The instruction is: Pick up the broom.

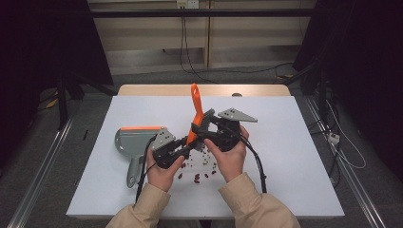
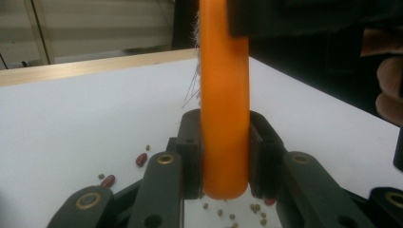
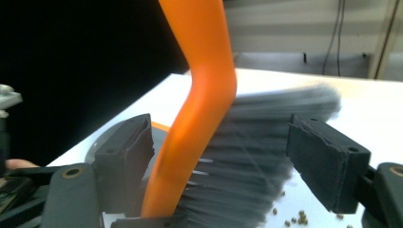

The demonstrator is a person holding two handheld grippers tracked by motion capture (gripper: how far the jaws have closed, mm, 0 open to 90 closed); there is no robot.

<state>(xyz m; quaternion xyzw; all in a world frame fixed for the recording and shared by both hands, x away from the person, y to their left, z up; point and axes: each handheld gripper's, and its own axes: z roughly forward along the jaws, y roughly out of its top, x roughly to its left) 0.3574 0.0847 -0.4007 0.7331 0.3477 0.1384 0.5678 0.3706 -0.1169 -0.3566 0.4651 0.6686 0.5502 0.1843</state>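
The left hand-held gripper [image 1: 186, 148] is clamped narrow on the orange brush [image 1: 195, 114], its pads squeezing the lower end of the handle, which rises upright between them. The right hand-held gripper [image 1: 205, 124] stands partly wide around the same brush: the orange handle and grey bristles [image 3: 252, 156] sit between its pads, near one pad but not pressed by either, so the brush hangs from the left grip alone.

Just below both grippers, red beans [image 1: 196, 178] and small greenish seeds [image 2: 256, 209] lie loose on the white surface [image 1: 294, 156]. The grey dustpan [image 1: 130, 142] with its orange lip rests flat to the left of the left gripper, with no beans visible in it. So I judge the sweeping hardly begun: brush in hand, the spill uncollected, the dustpan not yet brought up.
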